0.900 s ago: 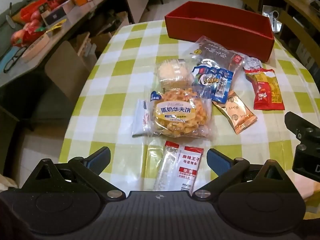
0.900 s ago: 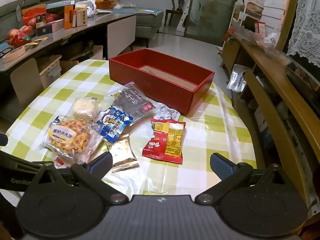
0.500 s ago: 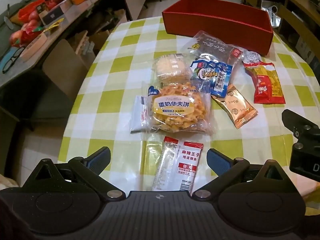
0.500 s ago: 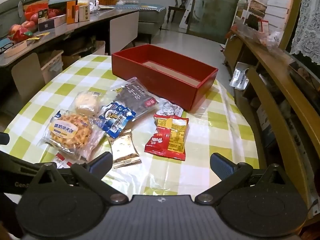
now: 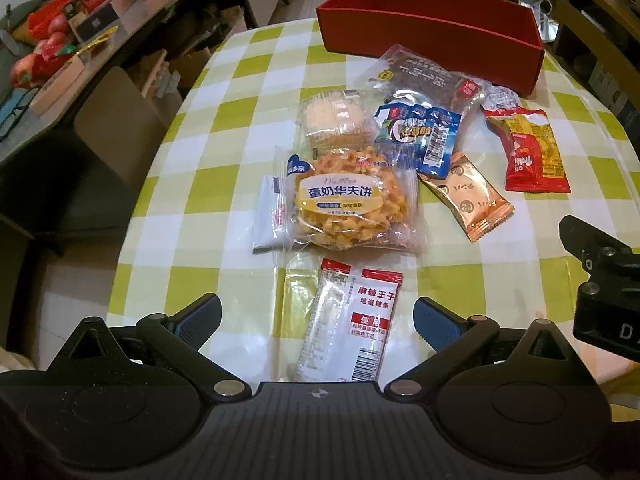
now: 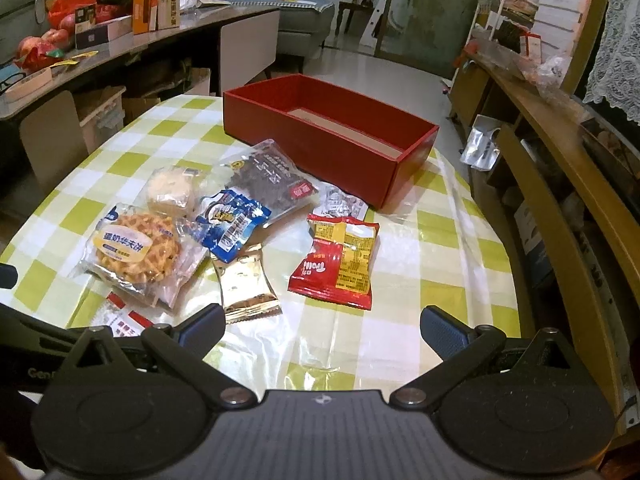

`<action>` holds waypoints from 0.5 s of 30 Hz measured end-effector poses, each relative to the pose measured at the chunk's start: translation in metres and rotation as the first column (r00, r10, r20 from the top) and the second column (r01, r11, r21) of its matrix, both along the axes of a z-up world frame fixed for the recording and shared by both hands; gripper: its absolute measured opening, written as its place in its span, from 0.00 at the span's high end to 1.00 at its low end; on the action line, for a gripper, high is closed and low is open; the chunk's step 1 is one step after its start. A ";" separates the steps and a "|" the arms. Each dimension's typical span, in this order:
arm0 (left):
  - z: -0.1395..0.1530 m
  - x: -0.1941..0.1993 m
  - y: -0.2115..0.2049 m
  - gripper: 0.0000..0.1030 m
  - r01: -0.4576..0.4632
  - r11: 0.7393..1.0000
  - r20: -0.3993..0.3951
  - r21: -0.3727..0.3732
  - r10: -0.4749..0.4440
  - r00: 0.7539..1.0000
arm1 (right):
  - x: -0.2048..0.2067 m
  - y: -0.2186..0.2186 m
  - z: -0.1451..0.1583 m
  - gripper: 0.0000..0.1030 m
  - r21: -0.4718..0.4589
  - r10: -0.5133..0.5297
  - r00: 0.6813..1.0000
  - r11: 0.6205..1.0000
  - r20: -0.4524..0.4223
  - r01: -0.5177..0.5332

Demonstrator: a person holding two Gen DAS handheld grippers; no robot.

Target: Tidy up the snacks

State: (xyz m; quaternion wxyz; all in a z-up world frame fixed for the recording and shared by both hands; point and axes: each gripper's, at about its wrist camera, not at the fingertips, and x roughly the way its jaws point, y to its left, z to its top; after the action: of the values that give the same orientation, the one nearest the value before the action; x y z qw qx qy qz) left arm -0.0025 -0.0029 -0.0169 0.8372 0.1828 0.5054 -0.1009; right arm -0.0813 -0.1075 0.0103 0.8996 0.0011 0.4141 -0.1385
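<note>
Snacks [image 5: 352,196] loose on table, both hand-held grippers wide open, holding nothing

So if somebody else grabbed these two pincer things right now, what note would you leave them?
Left gripper: open, empty, above the white-and-red strip packet.
Right gripper: open, empty, near the gold packet and red packet.
Red box: at the table's far end, nothing visible inside.
Done: nothing boxed.
Left: every snack, including the waffle pack and blue packet.
</note>
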 end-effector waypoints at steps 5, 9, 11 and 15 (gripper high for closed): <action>-0.002 0.000 -0.001 0.00 0.005 1.000 -0.013 0.000 -0.005 1.000 | 0.001 0.001 -0.003 0.00 0.000 0.003 1.000 1.000 -0.012 -0.003; -0.004 0.000 -0.002 0.00 0.009 1.000 -0.020 0.003 -0.009 1.000 | 0.002 0.001 -0.003 0.00 0.001 0.004 1.000 1.000 -0.017 -0.004; -0.004 0.000 -0.002 0.00 0.011 1.000 -0.022 0.006 -0.010 1.000 | 0.002 0.001 -0.003 0.00 0.000 0.003 1.000 1.000 -0.019 -0.003; -0.005 -0.001 -0.003 0.00 0.012 1.000 -0.025 0.009 -0.012 1.000 | 0.003 0.001 -0.005 0.00 -0.005 0.004 1.000 1.000 -0.027 -0.004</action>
State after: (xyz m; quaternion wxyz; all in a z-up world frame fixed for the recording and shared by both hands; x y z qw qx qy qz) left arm -0.0031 -0.0054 -0.0223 0.8293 0.1883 0.5154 -0.1060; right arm -0.0786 -0.1067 0.0056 0.8943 -0.0035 0.4257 -0.1379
